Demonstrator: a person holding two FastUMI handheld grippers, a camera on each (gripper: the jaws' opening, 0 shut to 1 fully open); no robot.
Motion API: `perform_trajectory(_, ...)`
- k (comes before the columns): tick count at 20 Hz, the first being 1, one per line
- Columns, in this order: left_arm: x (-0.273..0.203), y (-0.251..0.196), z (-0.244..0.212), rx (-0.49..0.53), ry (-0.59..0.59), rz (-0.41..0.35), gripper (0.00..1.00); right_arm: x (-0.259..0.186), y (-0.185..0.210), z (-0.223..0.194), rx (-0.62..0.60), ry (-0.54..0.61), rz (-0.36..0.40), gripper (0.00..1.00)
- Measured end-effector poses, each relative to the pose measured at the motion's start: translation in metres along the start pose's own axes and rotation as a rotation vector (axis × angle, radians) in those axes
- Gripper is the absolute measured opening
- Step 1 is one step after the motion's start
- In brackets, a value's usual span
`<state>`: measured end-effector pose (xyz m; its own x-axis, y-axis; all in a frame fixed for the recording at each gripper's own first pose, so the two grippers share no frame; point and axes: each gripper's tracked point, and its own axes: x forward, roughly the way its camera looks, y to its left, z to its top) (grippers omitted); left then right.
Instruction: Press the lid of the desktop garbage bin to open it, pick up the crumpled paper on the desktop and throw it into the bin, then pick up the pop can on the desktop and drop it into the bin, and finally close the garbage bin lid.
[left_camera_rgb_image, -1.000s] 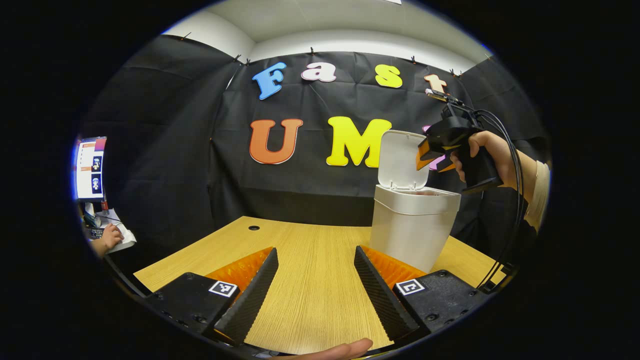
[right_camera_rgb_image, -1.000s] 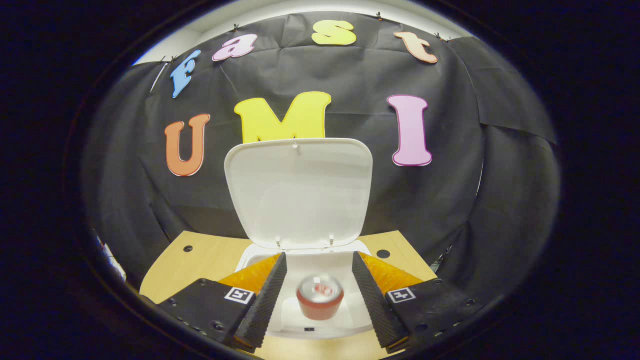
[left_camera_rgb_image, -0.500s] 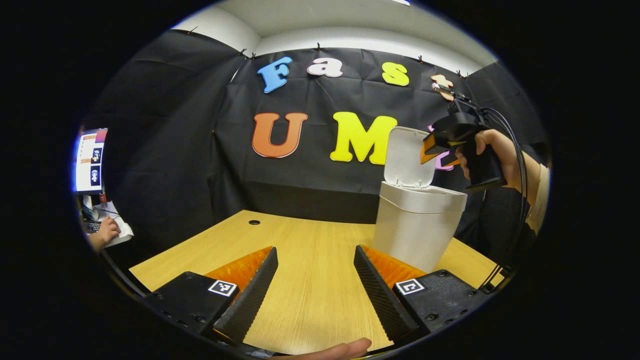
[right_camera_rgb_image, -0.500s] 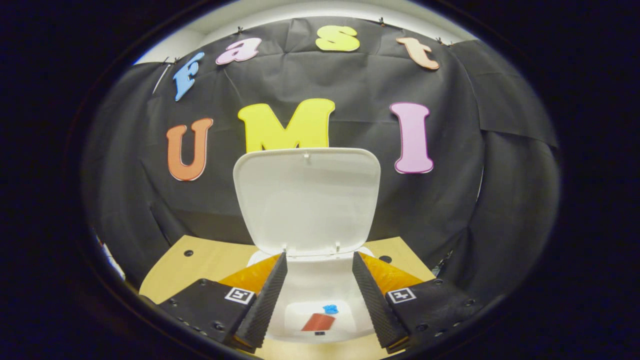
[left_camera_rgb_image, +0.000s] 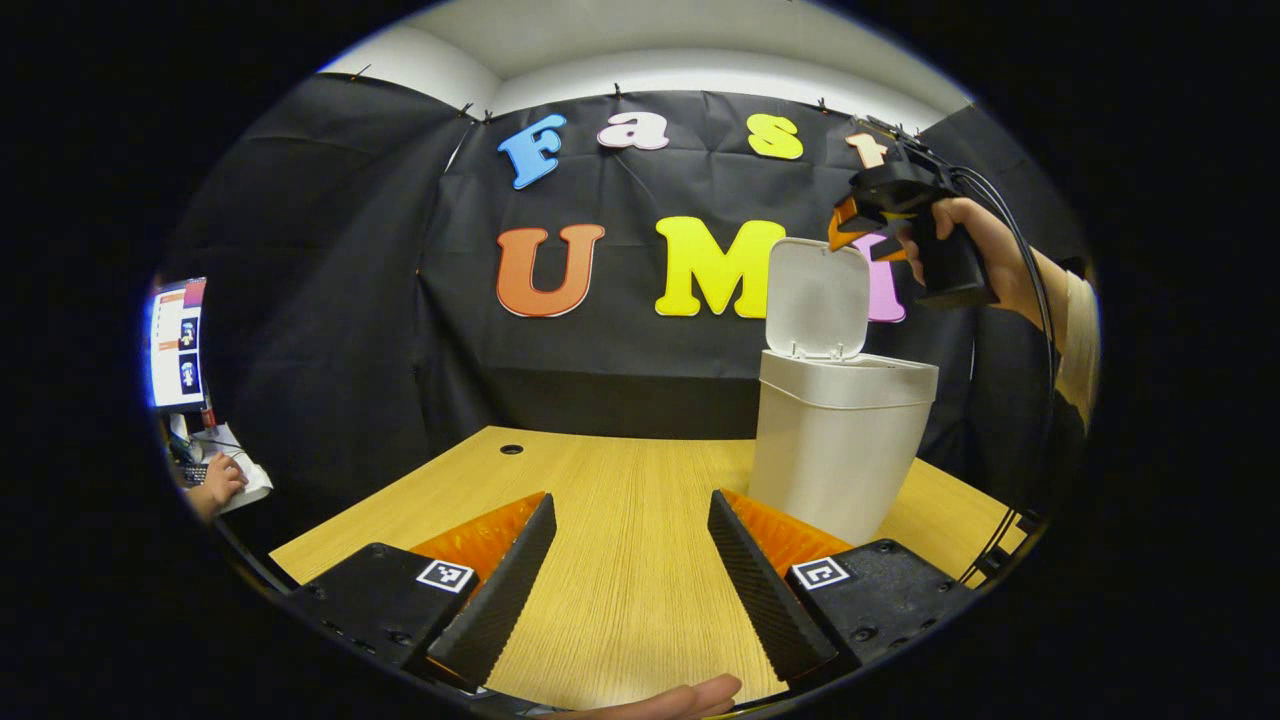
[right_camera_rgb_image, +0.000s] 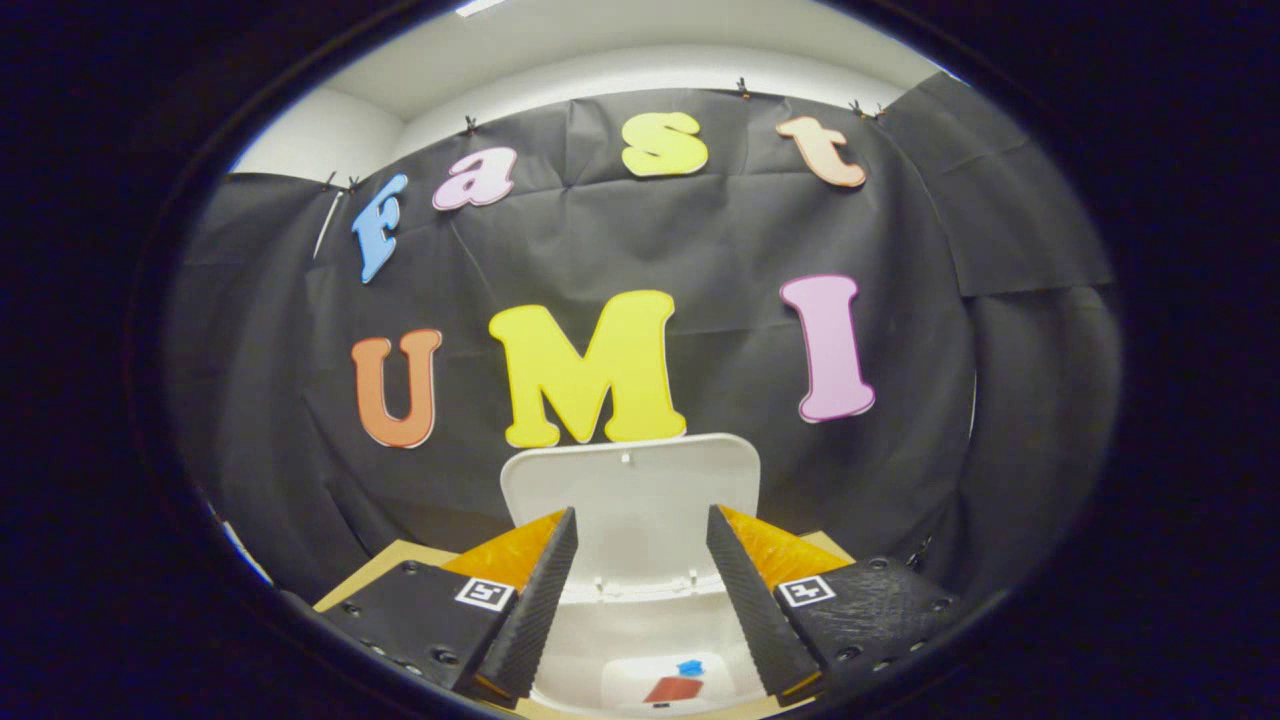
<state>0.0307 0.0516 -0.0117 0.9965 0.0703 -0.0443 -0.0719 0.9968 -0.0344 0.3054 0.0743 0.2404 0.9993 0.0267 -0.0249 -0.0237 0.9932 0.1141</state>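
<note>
The bin lid (right_camera_rgb_image: 630, 500) stands straight up, just ahead of and below the right gripper (right_camera_rgb_image: 640, 590), which is wide apart and holds nothing. The garbage bin (left_camera_rgb_image: 838, 440) is under it on the desk (left_camera_rgb_image: 620, 560). The left gripper (left_camera_rgb_image: 632, 580), also wide and empty, is farther away

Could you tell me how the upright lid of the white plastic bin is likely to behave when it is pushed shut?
The thin white plastic lid looks light and should swing down easily on its rear hinge. The tall narrow white bin stands free on the wooden table, so a hard sideways shove might tip it; the open right gripper hovers beside the lid.
</note>
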Motion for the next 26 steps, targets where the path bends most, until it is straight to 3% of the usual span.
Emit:
perform_trajectory(2,0.000,-0.001,0.001,0.003,-0.002,0.001,0.99,0.012,0.013,0.021,-0.004,-0.042,0.019,0.77)
perform_trajectory(4,0.000,-0.002,0.000,-0.019,0.002,-0.005,0.99,0.027,0.030,0.034,-0.017,-0.072,0.051,0.86)
perform_trajectory(5,0.002,-0.002,-0.002,-0.034,0.006,-0.006,0.99,0.034,0.033,0.041,-0.024,-0.087,0.049,0.81)
perform_trajectory(8,0.004,-0.005,-0.008,-0.055,0.031,-0.008,0.99,0.055,0.038,0.039,-0.051,-0.095,0.022,0.81)
perform_trajectory(11,0.004,-0.004,-0.008,-0.036,0.033,-0.009,1.00,0.073,0.020,0.024,-0.060,-0.039,-0.052,0.81)
perform_trajectory(14,0.002,0.002,-0.002,-0.024,0.015,0.002,0.99,0.070,0.014,0.021,-0.017,-0.016,-0.025,0.85)
perform_trajectory(17,0.001,0.007,-0.002,-0.027,0.008,0.017,0.99,0.057,0.010,0.018,-0.043,0.004,-0.029,0.80)
perform_trajectory(22,-0.005,0.003,0.004,-0.005,-0.007,0.018,0.99,0.039,0.008,0.010,-0.050,0.043,-0.044,0.80)
perform_trajectory(26,-0.009,-0.004,0.007,-0.010,-0.017,-0.006,0.99,0.033,0.010,-0.036,-0.139,0.234,-0.057,0.79)
